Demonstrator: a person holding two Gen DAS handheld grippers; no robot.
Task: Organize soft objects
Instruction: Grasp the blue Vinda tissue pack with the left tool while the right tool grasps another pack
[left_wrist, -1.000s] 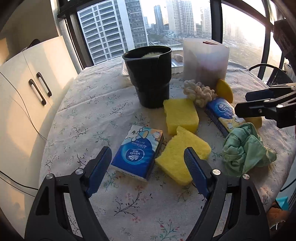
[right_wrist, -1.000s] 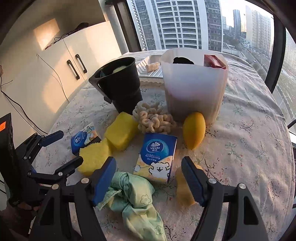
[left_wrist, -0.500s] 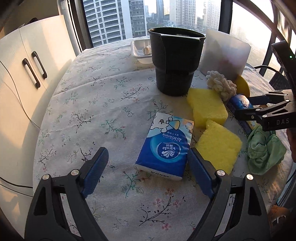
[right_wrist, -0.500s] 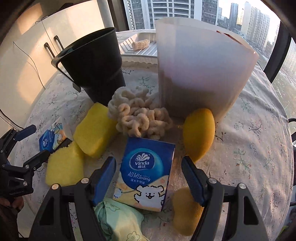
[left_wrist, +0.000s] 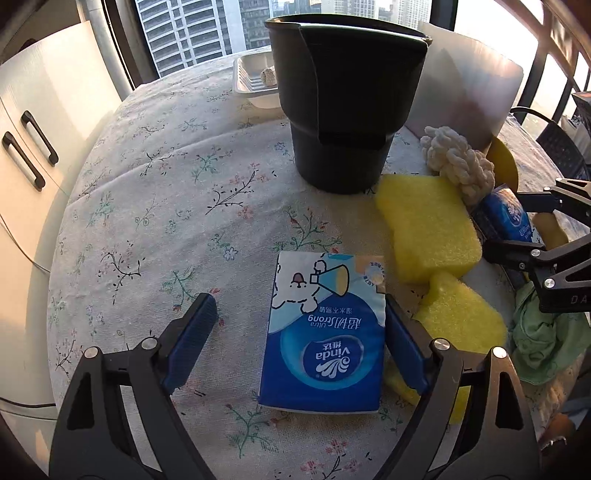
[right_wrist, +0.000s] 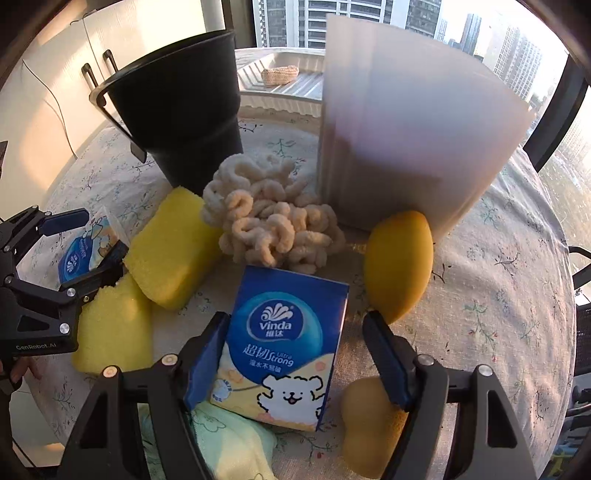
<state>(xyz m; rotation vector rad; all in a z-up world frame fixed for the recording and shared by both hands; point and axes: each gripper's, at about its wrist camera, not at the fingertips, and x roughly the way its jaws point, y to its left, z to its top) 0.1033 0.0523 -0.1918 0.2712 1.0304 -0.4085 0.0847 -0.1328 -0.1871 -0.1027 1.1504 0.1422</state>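
Flowered tablecloth (left_wrist: 166, 177) over a round table beside tall windows, towers outside. Low centre of the left wrist view: blue tissue pack (left_wrist: 325, 332), lying flat between the jaws of the left gripper (left_wrist: 297, 306). Jaws spread wide, just been opening; right pad just beside the pack's edge, left pad well apart.

Low centre of the right wrist view: second tissue pack (right_wrist: 284, 343) between the spread jaws of the right gripper (right_wrist: 295, 321). Left pad at its edge, right pad apart, no squeeze visible.

Judged step: lining up over both packs, grasp not yet made. Next move probably calls for centring, closing evenly across each pack, then lifting toward the black bucket (left_wrist: 347, 103) or frosted bin (right_wrist: 413, 129) in the upper frame.

Crowded to the right of the first pack: two yellow sponges (left_wrist: 428, 225), the nearer just beside the right pad. Cream yarn bundle (right_wrist: 273, 225) above the second pack, green cloth (left_wrist: 539, 339) at its lower end. Open cloth toward the left; table edge at far left.
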